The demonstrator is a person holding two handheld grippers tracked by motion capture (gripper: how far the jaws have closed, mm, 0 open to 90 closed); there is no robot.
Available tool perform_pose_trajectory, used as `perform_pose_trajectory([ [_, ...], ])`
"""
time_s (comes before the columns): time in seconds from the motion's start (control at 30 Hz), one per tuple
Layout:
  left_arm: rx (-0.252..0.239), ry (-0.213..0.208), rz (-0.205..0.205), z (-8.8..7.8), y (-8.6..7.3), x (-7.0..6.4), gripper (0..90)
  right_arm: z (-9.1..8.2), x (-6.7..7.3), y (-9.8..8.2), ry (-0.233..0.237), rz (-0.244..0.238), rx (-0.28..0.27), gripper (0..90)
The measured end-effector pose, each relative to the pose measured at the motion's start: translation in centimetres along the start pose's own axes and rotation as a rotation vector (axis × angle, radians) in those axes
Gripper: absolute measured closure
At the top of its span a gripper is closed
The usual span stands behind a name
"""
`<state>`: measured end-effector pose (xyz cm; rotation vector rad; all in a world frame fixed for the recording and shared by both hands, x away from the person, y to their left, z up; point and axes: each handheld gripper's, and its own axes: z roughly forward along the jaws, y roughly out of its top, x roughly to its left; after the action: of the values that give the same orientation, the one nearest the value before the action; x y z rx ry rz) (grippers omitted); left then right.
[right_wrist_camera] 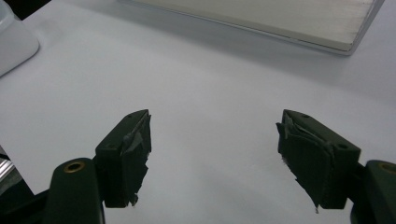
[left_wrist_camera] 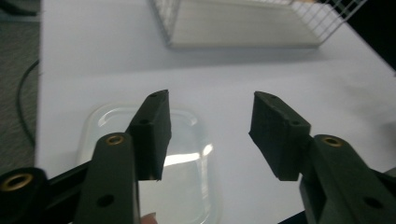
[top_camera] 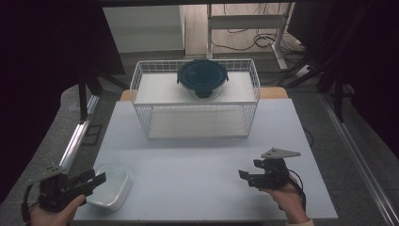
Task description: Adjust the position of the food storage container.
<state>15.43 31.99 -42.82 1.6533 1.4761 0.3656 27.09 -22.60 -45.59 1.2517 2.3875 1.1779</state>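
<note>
Below the left claw (left_wrist_camera: 208, 135) (spread wide) lies the clear dish (left_wrist_camera: 187, 161); right claw (right_wrist_camera: 212, 156) gapes empty.

Worktop (top_camera: 197, 165) middle is left open between both grippers. Far side is blocked by wire basket (top_camera: 195, 101), round lidded container (top_camera: 202, 77) on top. Near-left corner is taken by clear tray (top_camera: 113, 186).

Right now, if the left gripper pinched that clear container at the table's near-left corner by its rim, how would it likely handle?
The clear container looks rigid and thin-walled, so probably light. Its glossy surface shows glare, so the left gripper, jaws open above it, may slip on the rim. It is low and wide, unlikely to tip; a push would likely slide it on the smooth table.
</note>
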Motion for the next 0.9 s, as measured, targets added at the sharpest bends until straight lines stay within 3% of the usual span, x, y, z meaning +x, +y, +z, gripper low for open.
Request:
perform_pose_trajectory([
  [0.2,0.028,0.063,-0.068,-0.7,-1.4,3.4,67.5,0.2,0.1,0.0,-0.009,-0.004,0.007,25.8],
  [0.33,0.040,0.067,-0.106,-1.0,-2.3,4.7,83.9,0.2,0.0,-0.1,-0.012,-0.007,0.013,25.6],
  [0.47,0.105,0.143,-0.142,-0.5,-4.3,6.4,87.7,0.5,0.0,-0.2,-0.020,-0.007,0.024,25.2],
  [0.6,0.156,0.167,-0.163,0.0,-5.7,7.1,89.7,0.6,0.1,-0.3,-0.022,-0.009,0.029,24.7],
  [0.73,0.197,0.154,-0.179,1.1,-7.0,7.3,89.8,1.1,0.2,-0.4,-0.025,-0.011,0.045,24.0],
  [0.83,0.202,0.139,-0.182,1.6,-7.2,7.2,89.8,1.1,0.3,-0.4,-0.025,-0.016,0.045,23.9],
  [0.9,0.186,0.114,-0.205,1.8,-7.1,7.3,89.9,0.8,0.2,-0.3,-0.029,-0.010,0.034,23.9],
])
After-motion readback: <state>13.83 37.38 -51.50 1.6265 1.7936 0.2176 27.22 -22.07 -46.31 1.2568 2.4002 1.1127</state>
